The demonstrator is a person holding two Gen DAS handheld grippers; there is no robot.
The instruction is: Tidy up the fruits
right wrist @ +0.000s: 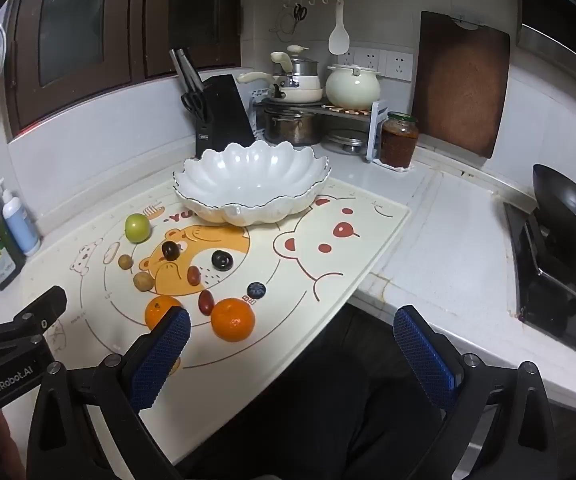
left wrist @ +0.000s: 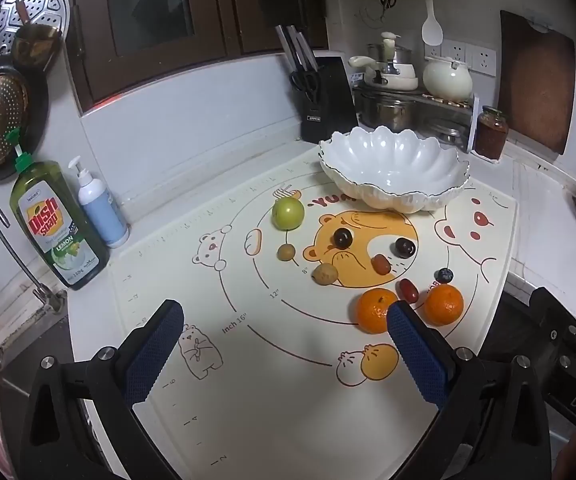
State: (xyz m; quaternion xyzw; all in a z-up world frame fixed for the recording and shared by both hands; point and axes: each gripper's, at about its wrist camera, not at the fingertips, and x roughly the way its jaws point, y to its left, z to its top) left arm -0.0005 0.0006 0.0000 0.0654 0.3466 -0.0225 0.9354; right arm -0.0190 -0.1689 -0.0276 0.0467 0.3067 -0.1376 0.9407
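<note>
Both our grippers, left (left wrist: 283, 344) and right (right wrist: 292, 344), hover with fingers apart and empty near the mat (left wrist: 288, 420); fruit lies loose before the empty bowl (left wrist: 394, 168), so we'd straddle the near orange (right wrist: 233, 319) squarely, squeezing gently.

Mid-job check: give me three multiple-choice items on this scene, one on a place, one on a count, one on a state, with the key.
1. The green fruit lies:
A. in the bowl
B. on the mat, left of the bowl
C. by the stove

2. Oranges on the mat:
A. one
B. two
C. four

3. The bowl is:
A. empty
B. full
C. upside down

Key: 1 B, it sits on the mat beside the bowl's left rim. 2 B, one orange and another. 3 A, only white interior shows.
</note>
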